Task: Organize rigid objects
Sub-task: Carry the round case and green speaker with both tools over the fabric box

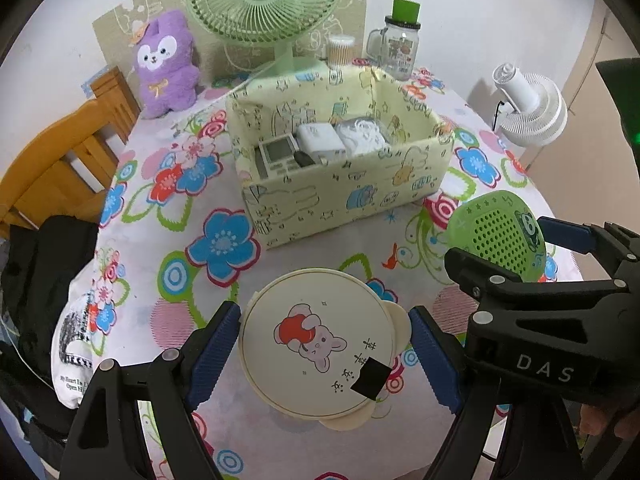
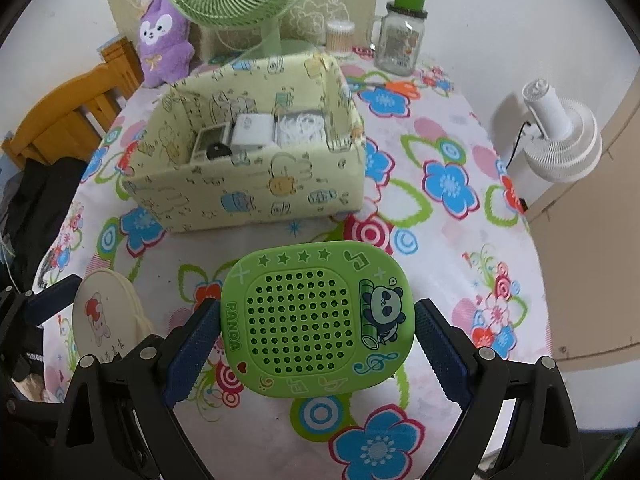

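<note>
— So, what was shown from the left wrist?
— A round lid (image 1: pixel 320 344) was pinched in the left claw (image 1: pixel 324 354); the box (image 1: pixel 340 184) lay straight ahead, beyond it.
— And from the right wrist?
— A green speaker (image 2: pixel 316 316) was clamped in the right claw (image 2: pixel 318 344), above the table (image 2: pixel 460 140); the box (image 2: pixel 248 196) was seen ahead-left.

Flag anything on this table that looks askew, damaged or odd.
One oddity: a black square patch sits crooked on the round cream lid, covering part of its printed characters. The fabric box stands upright with its contents inside. Nothing spilled or broken.
</note>
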### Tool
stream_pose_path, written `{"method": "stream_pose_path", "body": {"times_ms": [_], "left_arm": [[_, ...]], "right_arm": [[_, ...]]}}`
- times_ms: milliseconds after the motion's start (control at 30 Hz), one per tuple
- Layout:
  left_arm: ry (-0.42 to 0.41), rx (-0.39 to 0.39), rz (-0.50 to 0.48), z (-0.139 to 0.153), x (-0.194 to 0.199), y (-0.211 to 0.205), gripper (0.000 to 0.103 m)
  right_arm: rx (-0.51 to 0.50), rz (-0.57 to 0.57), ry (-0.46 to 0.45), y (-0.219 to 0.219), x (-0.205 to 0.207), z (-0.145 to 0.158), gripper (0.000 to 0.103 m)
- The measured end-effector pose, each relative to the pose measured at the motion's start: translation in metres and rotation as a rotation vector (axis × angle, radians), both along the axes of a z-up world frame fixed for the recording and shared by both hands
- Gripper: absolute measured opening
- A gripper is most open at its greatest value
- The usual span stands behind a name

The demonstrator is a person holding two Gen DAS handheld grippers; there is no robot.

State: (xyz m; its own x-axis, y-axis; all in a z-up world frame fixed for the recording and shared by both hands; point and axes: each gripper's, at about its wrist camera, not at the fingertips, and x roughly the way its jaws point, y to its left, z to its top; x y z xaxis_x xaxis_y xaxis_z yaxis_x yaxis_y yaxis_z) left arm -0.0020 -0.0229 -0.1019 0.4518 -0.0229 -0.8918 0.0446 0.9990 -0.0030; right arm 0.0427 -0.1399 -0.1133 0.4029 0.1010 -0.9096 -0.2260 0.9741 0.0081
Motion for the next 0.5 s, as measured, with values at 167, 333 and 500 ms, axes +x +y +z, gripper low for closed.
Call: {"method": "stream_pose_path", "body": {"times_ms": [167,333,500], "left_arm": [[-0.014,0.004,0.008,0.013,0.001,0.000,0.086],[-0.018,0.023,0.013,0.023,0.001,-0.002,0.086],[-0.019,0.029,0.040,0.029,0.003,-0.001,0.086]], "right_arm": [[0.019,-0.002,-0.016,-0.002,0.001,0.014,0.095],[0.032,0.002,-0.023,-0.002,0.001,0.024,0.095],[0.052,0.023,-0.026,-0.001,0.002,0.031,0.095]]}}
